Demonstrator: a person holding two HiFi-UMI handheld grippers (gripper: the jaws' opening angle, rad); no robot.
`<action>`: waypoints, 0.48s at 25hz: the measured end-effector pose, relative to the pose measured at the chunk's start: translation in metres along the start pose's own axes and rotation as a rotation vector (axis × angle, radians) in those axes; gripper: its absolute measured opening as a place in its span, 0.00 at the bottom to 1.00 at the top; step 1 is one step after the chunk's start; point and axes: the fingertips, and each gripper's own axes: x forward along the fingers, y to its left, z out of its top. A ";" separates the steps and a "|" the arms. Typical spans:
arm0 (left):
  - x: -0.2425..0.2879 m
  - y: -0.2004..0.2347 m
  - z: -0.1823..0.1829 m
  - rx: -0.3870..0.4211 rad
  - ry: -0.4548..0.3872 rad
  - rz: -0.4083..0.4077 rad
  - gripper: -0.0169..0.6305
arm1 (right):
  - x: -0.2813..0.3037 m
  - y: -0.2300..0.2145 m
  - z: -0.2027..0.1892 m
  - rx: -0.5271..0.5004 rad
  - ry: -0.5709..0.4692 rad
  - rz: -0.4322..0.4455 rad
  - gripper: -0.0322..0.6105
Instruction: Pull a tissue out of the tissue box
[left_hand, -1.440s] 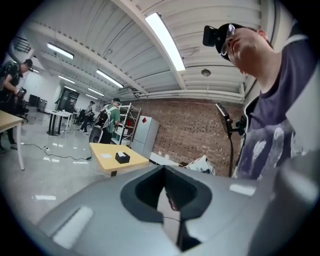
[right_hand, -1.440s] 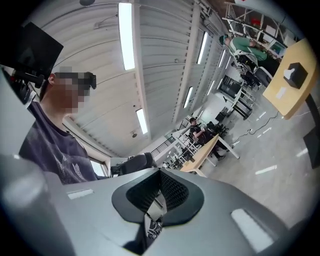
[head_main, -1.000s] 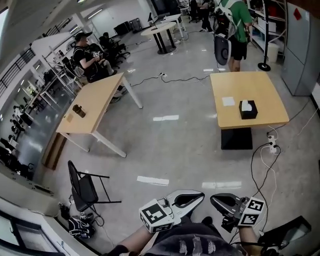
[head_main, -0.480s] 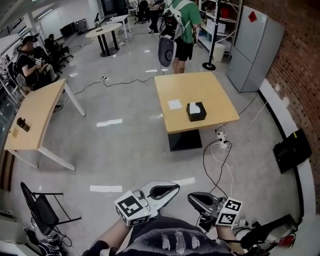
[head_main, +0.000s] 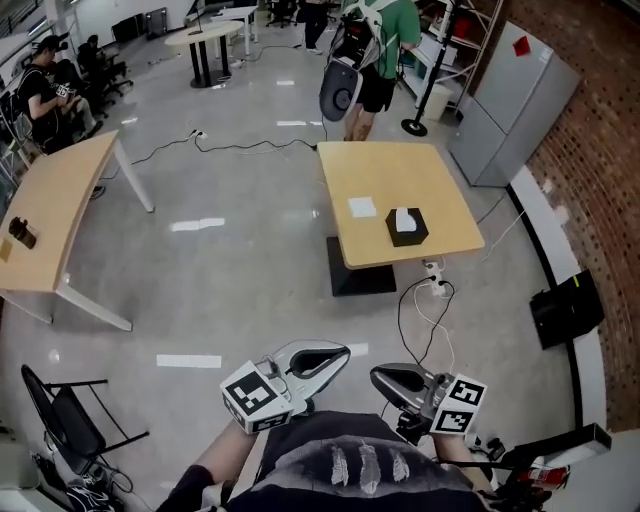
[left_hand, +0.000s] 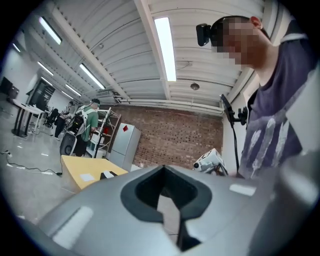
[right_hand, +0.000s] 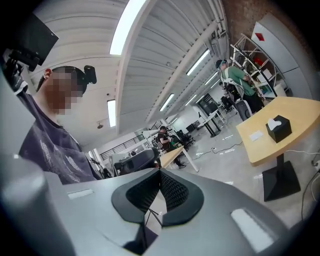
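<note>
In the head view, the person is standing on the grey floor, well apart from the wooden table (head_main: 440, 190). The black tissue box (head_main: 407, 230) is sitting on this table, and a white tissue (head_main: 404, 217) is sticking out of its top. A white sheet of paper (head_main: 362, 207) is lying on the table near the box. The left gripper (head_main: 340, 352) and the right gripper (head_main: 377, 376) are being held close to the person's body at the bottom of the picture. Both are pointing roughly toward the table and are far from the box. Another person in a green shirt (head_main: 385, 35) is standing behind the table.

In the left gripper view, the jaws of the left gripper (left_hand: 162, 169) are pressing together and are holding nothing. The table (left_hand: 82, 167) with the tissue box (left_hand: 107, 175) is showing far away at the left.

In the right gripper view, the jaws of the right gripper (right_hand: 160, 172) are also lying together, with nothing between them. The tissue box (right_hand: 278, 128) is standing on the table (right_hand: 300, 112) at the right, well apart from the jaws.
</note>
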 end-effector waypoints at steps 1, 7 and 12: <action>-0.007 0.011 0.003 -0.004 -0.012 0.013 0.03 | 0.010 -0.001 0.001 -0.004 0.009 0.006 0.05; -0.034 0.060 0.014 -0.014 -0.063 0.109 0.03 | 0.057 -0.008 0.010 -0.044 0.090 0.056 0.05; -0.038 0.076 0.015 0.003 -0.040 0.170 0.03 | 0.083 -0.022 0.016 -0.026 0.112 0.136 0.05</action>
